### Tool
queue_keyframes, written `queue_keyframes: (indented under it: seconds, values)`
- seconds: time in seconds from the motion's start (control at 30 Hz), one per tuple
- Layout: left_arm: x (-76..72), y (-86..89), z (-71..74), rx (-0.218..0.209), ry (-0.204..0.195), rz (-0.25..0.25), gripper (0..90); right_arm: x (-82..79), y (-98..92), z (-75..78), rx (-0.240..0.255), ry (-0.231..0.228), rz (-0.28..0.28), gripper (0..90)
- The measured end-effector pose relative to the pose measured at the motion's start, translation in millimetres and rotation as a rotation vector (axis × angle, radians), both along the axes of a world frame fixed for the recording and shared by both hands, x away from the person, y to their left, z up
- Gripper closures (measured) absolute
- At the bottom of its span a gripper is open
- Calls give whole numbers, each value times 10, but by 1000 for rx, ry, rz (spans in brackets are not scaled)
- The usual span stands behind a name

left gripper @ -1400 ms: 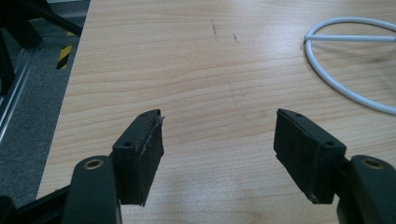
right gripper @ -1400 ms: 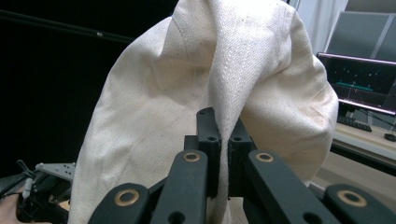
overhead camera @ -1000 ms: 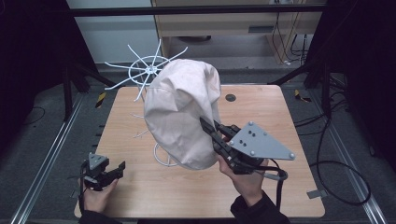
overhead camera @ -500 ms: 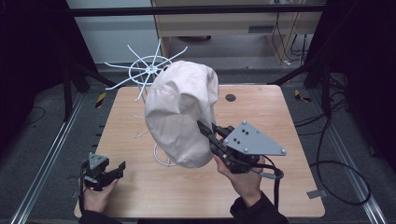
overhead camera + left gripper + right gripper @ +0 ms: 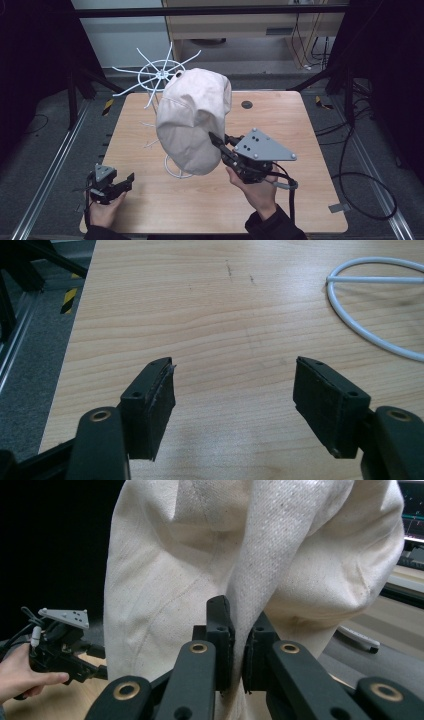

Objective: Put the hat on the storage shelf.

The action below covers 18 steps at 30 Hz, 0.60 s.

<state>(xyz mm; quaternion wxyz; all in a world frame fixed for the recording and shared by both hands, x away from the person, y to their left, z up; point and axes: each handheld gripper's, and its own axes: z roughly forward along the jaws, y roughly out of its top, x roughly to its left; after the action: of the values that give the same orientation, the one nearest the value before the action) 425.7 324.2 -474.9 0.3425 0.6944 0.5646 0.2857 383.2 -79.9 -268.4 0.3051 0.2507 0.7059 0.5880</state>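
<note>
A cream cloth hat (image 5: 192, 120) hangs over a white wire stand whose round base ring (image 5: 176, 172) rests on the wooden table (image 5: 310, 150). My right gripper (image 5: 216, 140) is shut on a fold of the hat's cloth at its lower right side; in the right gripper view the black jaws pinch the cloth (image 5: 240, 625) between them. My left gripper (image 5: 122, 182) rests low at the table's front left, open with nothing between its pads (image 5: 152, 400). Part of the base ring (image 5: 370, 335) lies ahead of it to the right.
A white wire spoked top (image 5: 161, 75) of the stand sticks out behind the hat. A small dark round hole (image 5: 246, 105) sits near the table's far edge. Metal rails (image 5: 47, 170) and dark floor flank the table. Cables (image 5: 350, 190) trail at the right.
My right gripper has drawn slightly toward the front left with the hat's cloth still pinched, and the hat has shifted a little. The left gripper has not moved.
</note>
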Motion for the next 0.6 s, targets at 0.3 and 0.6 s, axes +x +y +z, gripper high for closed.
queue_keyframes:
  seconds: [0.3,0.6]
  values:
    - [0,-1,0,-1,1,0,323,80,40,-65,5,59,10,829]
    - [0,0,0,-1,0,0,323,136,89,-130,6,96,22,813]
